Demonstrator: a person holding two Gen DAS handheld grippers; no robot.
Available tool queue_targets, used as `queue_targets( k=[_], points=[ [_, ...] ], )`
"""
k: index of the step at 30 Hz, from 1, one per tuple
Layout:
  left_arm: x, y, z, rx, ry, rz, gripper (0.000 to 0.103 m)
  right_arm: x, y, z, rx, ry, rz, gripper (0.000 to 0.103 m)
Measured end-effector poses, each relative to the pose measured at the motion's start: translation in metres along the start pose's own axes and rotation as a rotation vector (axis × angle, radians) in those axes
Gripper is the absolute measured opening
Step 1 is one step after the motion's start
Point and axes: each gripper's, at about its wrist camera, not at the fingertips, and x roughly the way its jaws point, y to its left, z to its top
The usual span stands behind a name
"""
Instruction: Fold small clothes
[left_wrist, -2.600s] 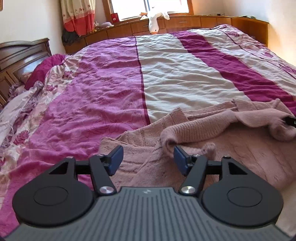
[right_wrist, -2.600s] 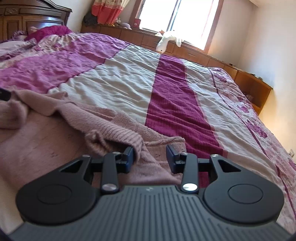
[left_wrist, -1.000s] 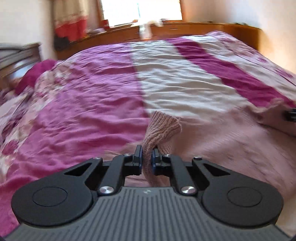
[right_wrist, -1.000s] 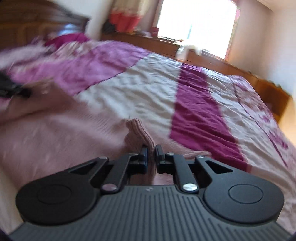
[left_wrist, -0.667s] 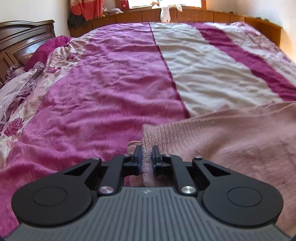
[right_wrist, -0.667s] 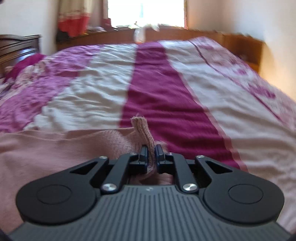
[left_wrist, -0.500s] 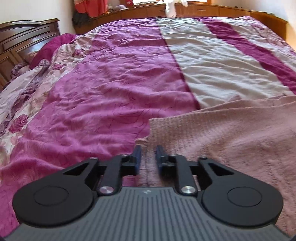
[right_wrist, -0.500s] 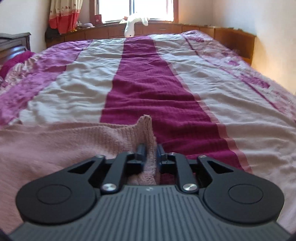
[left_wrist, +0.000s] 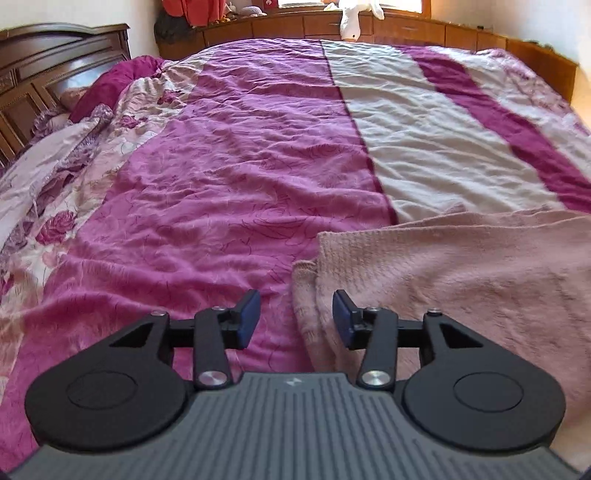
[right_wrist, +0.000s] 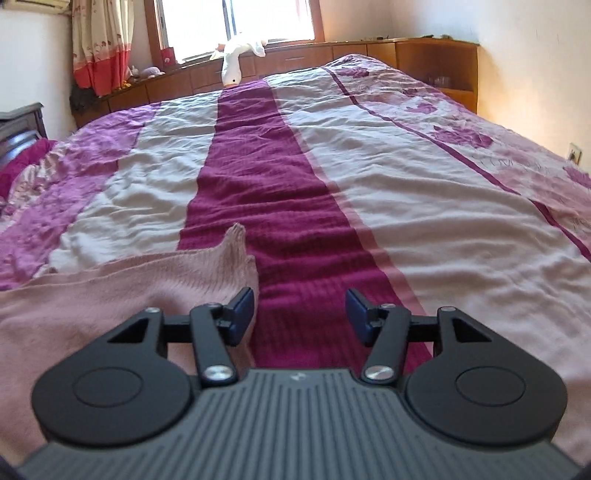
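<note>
The bed (left_wrist: 236, 192) fills both views, its striped magenta and cream cover running from the lower frame up to the wooden cabinets at the top. The pink knit sweater (left_wrist: 461, 280) lies spread on it, taking the lower right of the left wrist view and the lower left of the right wrist view (right_wrist: 122, 291). In the lower centre of the left view, the left gripper (left_wrist: 295, 318) is spread wide and grasps nothing, with the sweater's doubled edge lying between its jaws. The right gripper (right_wrist: 300, 314) is likewise released and empty in the lower centre of its view, its left finger pad (right_wrist: 242, 317) touching the sweater's pointed corner (right_wrist: 236, 240), which sticks up slightly. The step in hand looks like setting the garment flat before a fold; to do it well, I would lift both grippers straight clear so the knit does not snag, then press that raised corner down before taking hold anywhere.
</note>
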Motion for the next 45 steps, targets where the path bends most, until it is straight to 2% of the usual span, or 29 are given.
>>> queue_targets(
  k=[4,7,10,11,14,18,22,27,34,39,41,45],
  points=[
    [-0.020,0.003,-0.008,-0.060,-0.001,-0.058,0.052,-0.024,-0.004,-0.009,0.057,0.006,0.051,0.057],
    [-0.020,-0.002,-0.016,-0.089,0.013,-0.058,0.053,-0.035,-0.001,-0.019,0.103,0.018,0.108,0.057],
    [-0.003,-0.008,-0.026,-0.062,0.061,0.030,0.053,-0.033,0.008,-0.029,0.092,0.050,0.138,0.057],
    [0.003,-0.008,-0.029,-0.061,0.064,0.039,0.055,-0.030,0.011,-0.032,0.080,0.063,0.131,0.057],
    [0.013,-0.013,-0.041,0.012,0.046,0.126,0.070,-0.020,0.012,-0.040,0.080,0.085,0.096,0.057],
    [0.011,-0.018,-0.044,0.053,0.027,0.154,0.070,-0.013,0.008,-0.047,0.069,0.080,0.098,0.058],
    [-0.002,-0.008,-0.042,-0.014,0.030,0.109,0.070,-0.018,0.003,-0.046,0.116,0.090,0.096,0.058],
    [-0.039,-0.004,-0.044,-0.075,0.043,0.034,0.070,-0.038,-0.006,-0.048,0.202,0.096,0.085,0.059],
    [-0.081,-0.011,-0.067,-0.149,0.093,-0.027,0.070,-0.068,-0.007,-0.061,0.374,0.083,0.164,0.062],
    [-0.096,-0.021,-0.090,-0.150,0.127,-0.024,0.070,-0.066,0.009,-0.078,0.448,0.129,0.189,0.061],
    [-0.099,-0.024,-0.095,-0.155,0.137,-0.023,0.070,-0.060,0.014,-0.086,0.469,0.142,0.172,0.062],
    [-0.100,-0.024,-0.099,-0.183,0.161,-0.028,0.070,-0.053,0.021,-0.094,0.489,0.082,0.167,0.066]
  ],
)
